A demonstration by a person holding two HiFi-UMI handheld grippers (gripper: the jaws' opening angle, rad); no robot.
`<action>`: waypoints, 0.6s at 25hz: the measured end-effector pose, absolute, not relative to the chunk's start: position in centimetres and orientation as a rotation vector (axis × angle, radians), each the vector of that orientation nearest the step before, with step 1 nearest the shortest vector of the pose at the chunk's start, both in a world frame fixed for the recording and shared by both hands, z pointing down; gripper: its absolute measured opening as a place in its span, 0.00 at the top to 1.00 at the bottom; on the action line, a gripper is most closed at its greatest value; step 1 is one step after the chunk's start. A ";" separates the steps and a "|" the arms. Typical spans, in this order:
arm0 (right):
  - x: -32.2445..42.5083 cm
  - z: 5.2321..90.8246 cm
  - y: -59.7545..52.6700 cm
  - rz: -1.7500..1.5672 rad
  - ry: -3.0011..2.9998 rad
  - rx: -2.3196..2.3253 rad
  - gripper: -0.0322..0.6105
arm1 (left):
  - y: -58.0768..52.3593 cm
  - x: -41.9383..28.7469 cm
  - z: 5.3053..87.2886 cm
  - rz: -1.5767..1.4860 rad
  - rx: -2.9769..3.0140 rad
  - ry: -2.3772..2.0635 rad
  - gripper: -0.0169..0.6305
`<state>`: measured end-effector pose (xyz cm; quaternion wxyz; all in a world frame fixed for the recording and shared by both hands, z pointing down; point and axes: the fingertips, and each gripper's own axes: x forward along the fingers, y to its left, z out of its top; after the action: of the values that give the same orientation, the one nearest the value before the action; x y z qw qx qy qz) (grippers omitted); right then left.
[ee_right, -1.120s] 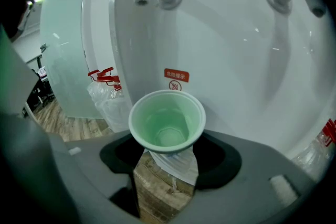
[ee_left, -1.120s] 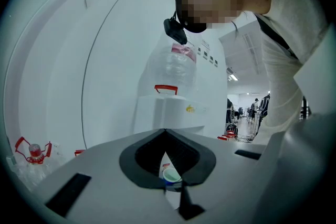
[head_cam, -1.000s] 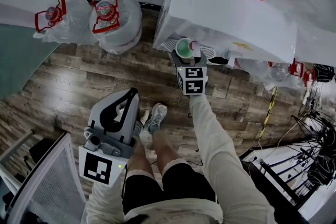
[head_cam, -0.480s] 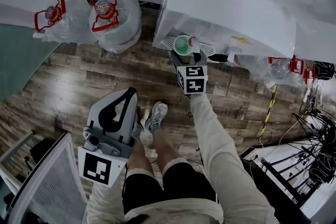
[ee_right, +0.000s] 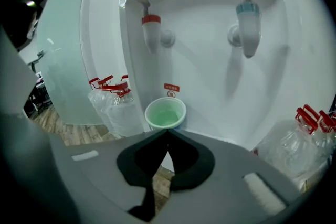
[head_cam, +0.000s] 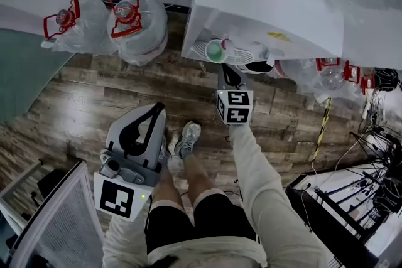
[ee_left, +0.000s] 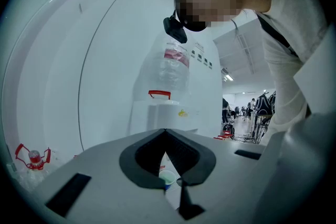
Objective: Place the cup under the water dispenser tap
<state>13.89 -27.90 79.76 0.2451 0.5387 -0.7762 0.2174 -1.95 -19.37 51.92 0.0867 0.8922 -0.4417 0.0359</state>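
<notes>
A pale green cup (ee_right: pixel 165 113) stands upright on the dispenser's drip tray (head_cam: pixel 242 58), below the red tap (ee_right: pixel 151 29); a blue tap (ee_right: pixel 247 23) hangs to its right. In the head view the cup (head_cam: pixel 217 50) sits under the front edge of the white water dispenser (head_cam: pixel 270 3). My right gripper (ee_right: pixel 168 131) is shut and empty, a short way back from the cup and apart from it (head_cam: pixel 225 69). My left gripper (head_cam: pixel 157 110) is held low at the left, shut and empty, far from the dispenser; through its tips I glimpse the cup (ee_left: pixel 167 179).
Bagged water bottles with red handles (head_cam: pixel 135 22) lie on the wooden floor left of the dispenser, more (head_cam: pixel 333 75) to its right. The person's shoes (head_cam: pixel 186 138) stand between the grippers. A chair (head_cam: pixel 50 223) is at lower left, metal stands (head_cam: pixel 370 185) at lower right.
The right gripper, which was at the cup, has drawn back from it and upward and its jaws have closed. The cup stays on the tray. The left gripper has kept still.
</notes>
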 end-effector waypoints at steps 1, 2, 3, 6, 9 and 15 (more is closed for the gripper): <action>14.1 79.2 -27.7 0.585 -2.120 1.484 0.94 | -19.2 -1.9 51.7 0.104 2.664 -1.310 0.96; 14.2 78.6 -27.4 0.578 -2.122 1.496 0.94 | -19.0 -1.8 51.4 0.101 2.670 -1.303 0.96; 14.3 78.1 -27.2 0.572 -2.125 1.508 0.94 | -18.9 -1.7 51.0 0.097 2.677 -1.296 0.96; 14.7 76.3 -26.3 0.563 -2.143 1.545 0.94 | -18.4 -1.6 50.1 0.086 2.700 -1.274 0.96; 15.0 74.0 -25.3 0.551 -2.166 1.591 0.94 | -17.8 -1.3 49.1 0.075 2.723 -1.247 0.96; 15.1 68.6 -22.8 0.503 -2.214 1.660 0.94 | -16.7 -0.5 47.0 0.055 2.760 -1.173 0.97</action>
<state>15.06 -22.80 68.61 0.1636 0.5823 -0.7766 0.1765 -0.50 -16.66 46.97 0.0711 0.9178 -0.3901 0.0182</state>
